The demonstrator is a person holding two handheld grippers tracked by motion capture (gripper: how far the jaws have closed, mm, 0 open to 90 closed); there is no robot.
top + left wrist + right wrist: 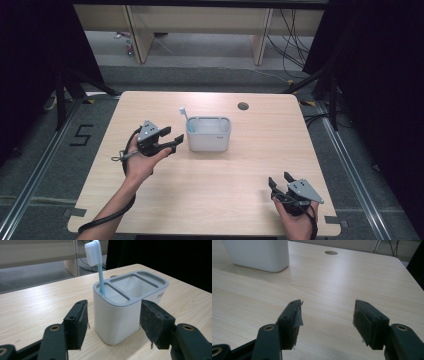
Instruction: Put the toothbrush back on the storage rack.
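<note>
Just left of centre in the high view, my left gripper (176, 142) hangs with its jaws spread wide, right beside the white toothbrush holder (208, 134) and not yet touching it. Up close in the left gripper view, that holder (117, 315) sits between the two pads (80, 325), a gap on either side, with the blue toothbrush (100, 272) standing upright in its narrow end compartment, bristle head at the top middle of the frame. As I judge it, the step in hand is closing on the holder's end, so I want to go in level, pads low on the walls and well under the grey rim, then squeeze slowly so the brush doesn't tip. Down at lower right of the high view, my right gripper (281, 183) rests released on the table (240, 195), well apart, grasping nothing.
</note>
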